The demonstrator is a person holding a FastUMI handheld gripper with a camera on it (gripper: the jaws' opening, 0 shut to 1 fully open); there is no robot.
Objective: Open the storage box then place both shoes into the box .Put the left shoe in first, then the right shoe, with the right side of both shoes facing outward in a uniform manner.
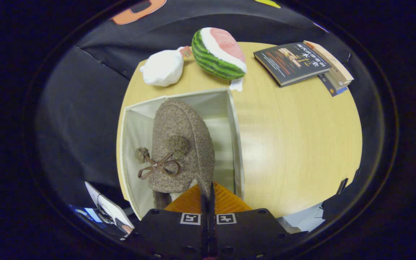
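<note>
While the gripper (208,187) clenches the brown shoe (181,144), it hangs over the open storage box (235,137).
Far off lie a watermelon plush (219,54) and books (302,63).

A round, pale wooden table (294,144) is seen from above, enclosed by black cloth booth walls (78,108).

A soft sheen of overhead light is reflected on the smooth tabletop. Along its far edge, a white plush toy (163,68) is set beside a plush watermelon slice with green stripes and a pink face (219,54), and a small stack of paperback books with a dark cover on top (303,63) is placed well apart to the other side.
</note>
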